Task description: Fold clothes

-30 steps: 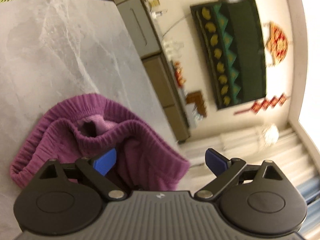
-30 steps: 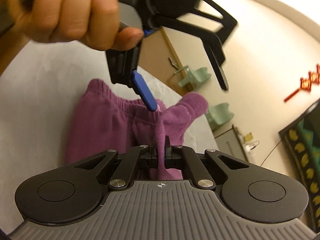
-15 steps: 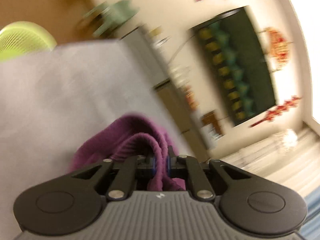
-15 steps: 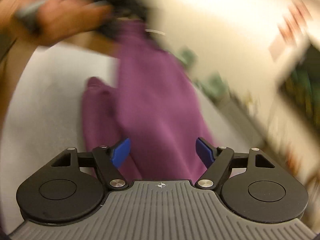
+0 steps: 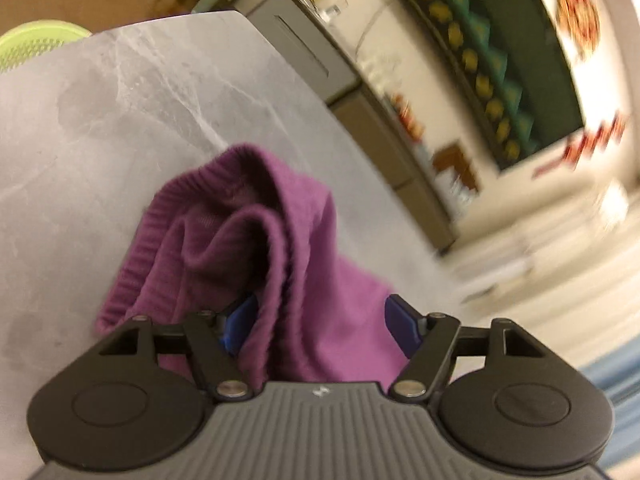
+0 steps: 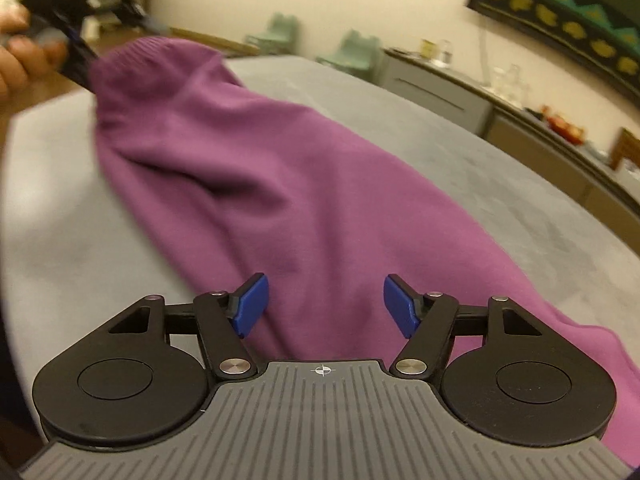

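Jaws of the left gripper (image 5: 320, 322) have just been opening and stand well apart, purple garment (image 5: 256, 248) bunched loose between them on the grey table (image 5: 120, 112). Right wrist view: right gripper (image 6: 325, 306) has been closing slightly yet gapes — nothing pinched — above the garment lying stretched toward a hand (image 6: 20, 56).

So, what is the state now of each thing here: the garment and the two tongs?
Garment: purple, stretched long across the table, ribbed end bunched up.
Left tongs: open, just been opening, ribbed fabric between the pads.
Right tongs: open, just been closing slightly, over the fabric, gripping nothing.
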A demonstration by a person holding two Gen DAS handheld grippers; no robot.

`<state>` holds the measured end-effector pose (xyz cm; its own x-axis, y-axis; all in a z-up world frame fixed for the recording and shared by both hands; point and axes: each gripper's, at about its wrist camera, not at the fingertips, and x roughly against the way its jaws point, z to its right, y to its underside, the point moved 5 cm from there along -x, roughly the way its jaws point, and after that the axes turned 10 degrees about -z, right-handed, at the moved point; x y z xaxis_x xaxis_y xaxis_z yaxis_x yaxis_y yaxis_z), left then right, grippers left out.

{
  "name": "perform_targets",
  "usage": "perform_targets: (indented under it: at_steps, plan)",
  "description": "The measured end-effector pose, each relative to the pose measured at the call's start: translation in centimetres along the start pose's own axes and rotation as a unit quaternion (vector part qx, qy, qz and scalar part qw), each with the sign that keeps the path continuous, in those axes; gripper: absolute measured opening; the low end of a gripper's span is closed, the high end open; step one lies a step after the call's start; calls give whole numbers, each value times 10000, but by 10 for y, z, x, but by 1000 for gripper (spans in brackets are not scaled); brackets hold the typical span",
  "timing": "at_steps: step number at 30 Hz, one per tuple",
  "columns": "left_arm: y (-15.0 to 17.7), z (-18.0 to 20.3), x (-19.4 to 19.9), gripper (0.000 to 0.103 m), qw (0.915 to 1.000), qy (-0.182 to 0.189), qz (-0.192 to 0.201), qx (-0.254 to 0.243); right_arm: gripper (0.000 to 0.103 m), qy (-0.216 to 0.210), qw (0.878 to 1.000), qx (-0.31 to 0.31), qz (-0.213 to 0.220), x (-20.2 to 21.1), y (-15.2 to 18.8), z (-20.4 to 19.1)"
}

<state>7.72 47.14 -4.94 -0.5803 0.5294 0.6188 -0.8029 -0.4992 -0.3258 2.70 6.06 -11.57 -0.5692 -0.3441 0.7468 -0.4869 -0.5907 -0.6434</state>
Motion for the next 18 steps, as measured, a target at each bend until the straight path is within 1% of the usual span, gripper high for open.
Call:
perform_targets:
  at_steps: [1,2,3,4,5,6,7,8,9,10,12,14,15,17,18]
  plan:
    - [1,2,-2,47,9998,-127,-34,-114,68,-27,10000,38,-31,1,0,0]
    - [-2,2,-4,30,9998,-174,-34,-99,66,-15,9999,89,-94,1,0,3]
    - [-5,1,-6,14,9997,-220,-34,-83,52,-4,9998,139,-157,2,1,5]
    - [-9,1,-4,12,9999,-149,66,-29,37,-3,9998,122,-146,-2,-3,10]
    - [-17,3,6,12,9992,147,359,101,19,38,9998,18,-193,-2,-5,15]
    - [-25,0,18,11,9960,523,659,302,2,95,9995,-107,-268,-1,-7,21]
    - [-30,-9,33,11,9877,1049,973,638,2,112,9994,-237,-210,5,-11,29]
    - [-34,-19,45,11,9773,1453,1210,953,2,99,9992,-381,-100,16,-12,37]
    - [-34,-30,48,11,9723,1548,1258,1215,2,66,9988,-476,-30,25,-12,44]
    - [-33,-41,46,11,9721,1450,1172,1423,2,-34,9986,-536,3,35,-11,47]
    - [-29,-55,33,11,9770,1115,843,1612,2,-274,9975,-647,54,55,-6,53]
    - [-24,-66,22,12,9801,786,561,1734,2,-364,9982,-456,-106,57,3,47]
    - [-22,-71,19,12,9802,659,473,1808,2,-427,9984,-289,-224,49,5,39]
    - [-20,-77,22,12,9783,604,517,1916,3,-554,9975,2,-446,34,14,25]
    - [-19,-79,24,14,9779,594,545,1931,9,-602,9971,63,-467,33,17,21]
